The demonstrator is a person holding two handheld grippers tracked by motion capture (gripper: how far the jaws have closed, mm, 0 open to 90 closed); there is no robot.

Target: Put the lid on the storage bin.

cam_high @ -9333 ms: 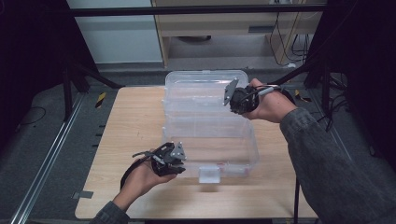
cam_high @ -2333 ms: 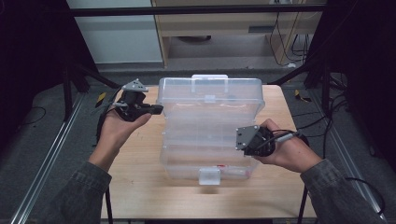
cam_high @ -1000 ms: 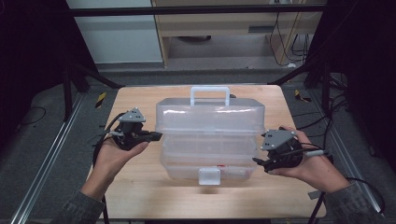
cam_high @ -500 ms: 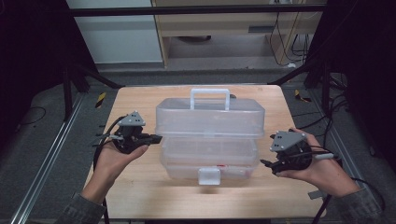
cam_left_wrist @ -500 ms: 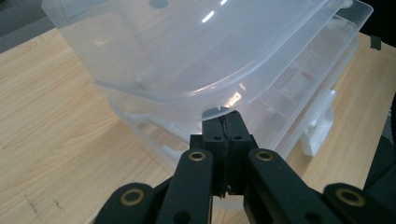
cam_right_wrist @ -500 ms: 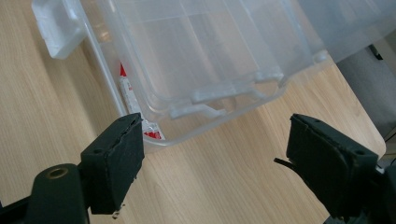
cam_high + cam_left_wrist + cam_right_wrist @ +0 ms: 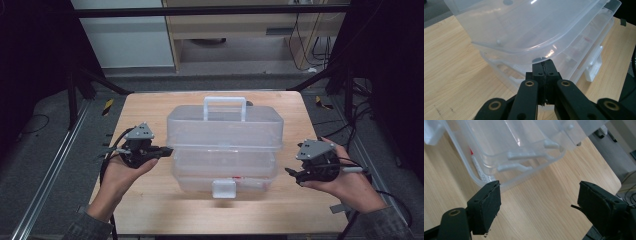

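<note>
Since half a second ago, the right gripper [image 7: 294, 174] has drawn a little farther away from the box and lower toward the person, while the left gripper [image 7: 167, 149] has kept its place.

At the centre of the wooden table [image 7: 150, 107] stands a clear plastic tiered storage box [image 7: 225, 145], its upper tray sitting over the lower tiers. A white carry handle [image 7: 224, 106] rises at its 12 o'clock edge, and a white latch [image 7: 223, 188] hangs on the front wall at 6 o'clock.

At 9 o'clock from the box, the left gripper is held in the person's left hand [image 7: 120, 172], its jaws clenched together with nothing between them. In the left gripper view the closed jaw tips [image 7: 545, 65] sit right at the rim of the upper tray; whether they press on it cannot be told.

At 3 o'clock from the box, the right gripper rests in the right hand [image 7: 350, 182], released, its jaws spread wide and pointing at the box, clearly apart from it. In the right gripper view, bare table lies between the two jaws, with the box's lower corner [image 7: 524, 170] beyond them toward 11 o'clock.
</note>
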